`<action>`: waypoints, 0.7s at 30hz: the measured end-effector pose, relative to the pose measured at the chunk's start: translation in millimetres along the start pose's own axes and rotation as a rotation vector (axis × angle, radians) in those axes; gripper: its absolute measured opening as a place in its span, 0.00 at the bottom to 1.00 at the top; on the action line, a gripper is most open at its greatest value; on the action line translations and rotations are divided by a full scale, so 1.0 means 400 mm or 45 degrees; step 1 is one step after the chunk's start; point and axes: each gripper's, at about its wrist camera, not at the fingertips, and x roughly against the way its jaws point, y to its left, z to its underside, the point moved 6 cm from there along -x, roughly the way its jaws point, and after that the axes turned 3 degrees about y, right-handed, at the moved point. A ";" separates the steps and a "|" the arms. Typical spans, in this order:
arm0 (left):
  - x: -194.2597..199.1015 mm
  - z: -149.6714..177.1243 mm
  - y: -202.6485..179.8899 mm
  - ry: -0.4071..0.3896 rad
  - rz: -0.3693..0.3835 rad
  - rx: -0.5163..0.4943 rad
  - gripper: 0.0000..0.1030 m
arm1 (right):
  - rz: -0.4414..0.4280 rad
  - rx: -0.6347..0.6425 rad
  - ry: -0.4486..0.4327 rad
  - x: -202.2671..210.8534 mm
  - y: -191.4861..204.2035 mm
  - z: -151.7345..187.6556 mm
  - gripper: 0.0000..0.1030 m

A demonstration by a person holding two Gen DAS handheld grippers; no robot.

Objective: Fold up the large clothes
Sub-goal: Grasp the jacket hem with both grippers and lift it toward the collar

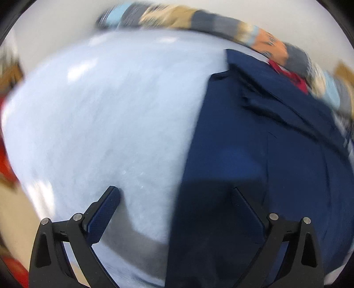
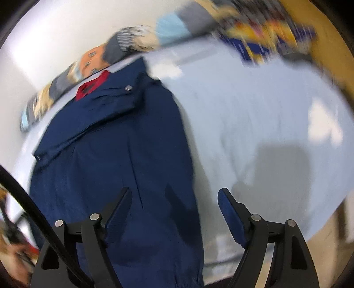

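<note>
- Left hand-held gripper (image 1: pixel 176 195): jaws spread wide, empty, above jacket edge.
- Right hand-held gripper (image 2: pixel 174 197): likewise spread, empty.
- Navy jacket (image 2: pixel 110 144): flat on pale counter (image 2: pixel 254 115).
- Patterned cloth pile (image 1: pixel 199 20): along far edge, beyond collar.

A plain workroom set up for sorting laundry, judging by the pale blue bench (image 1: pixel 106 115), the bare white wall (image 2: pixel 55 33) at twelve o'clock, and the heap of mixed clothes (image 1: pixel 177 20) along the bench's far edge.
</note>
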 end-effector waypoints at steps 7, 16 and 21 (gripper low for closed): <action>0.032 0.051 0.016 0.098 0.234 0.004 0.87 | -0.265 -0.134 0.193 -0.040 0.009 0.135 0.79; 0.052 0.133 0.044 0.232 0.392 0.073 0.42 | -0.257 -0.048 0.180 -0.017 0.049 0.199 0.27; 0.036 0.152 0.023 0.293 0.361 0.033 0.54 | -0.253 -0.123 0.220 -0.039 0.027 0.203 0.39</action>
